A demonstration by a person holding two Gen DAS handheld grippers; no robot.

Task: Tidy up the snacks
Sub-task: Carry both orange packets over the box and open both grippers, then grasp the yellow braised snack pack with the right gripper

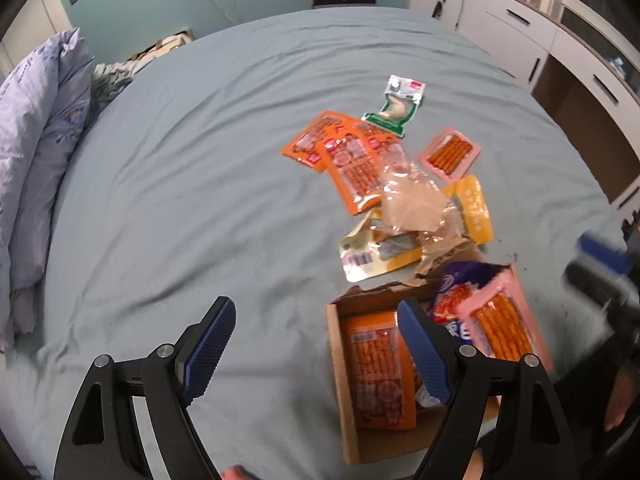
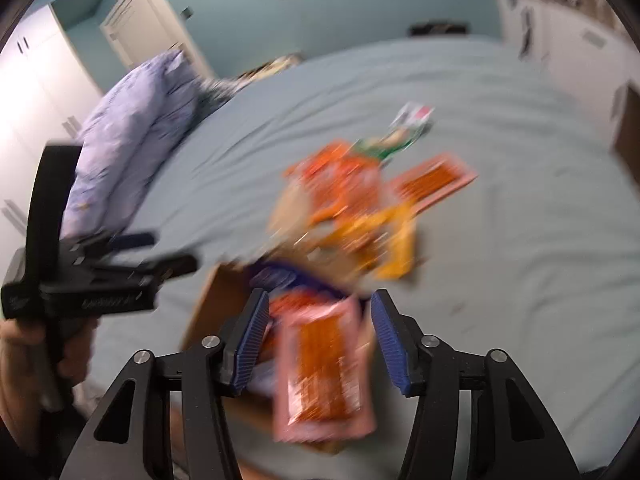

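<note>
A cardboard box lies on the bed at the near right. It holds an orange snack pack, a purple pack and a pink pack. Loose snacks lie beyond it: orange packs, a green-and-white pack, a pink pack, yellow packs and a clear bag. My left gripper is open and empty, its right finger over the box. My right gripper is open above the box; the pink pack lies between its fingers, blurred, untouched.
The bed sheet is blue-grey. Pillows are stacked along the left edge. White drawers and cabinets stand at the right. The other gripper shows at the right edge of the left wrist view and at the left of the right wrist view.
</note>
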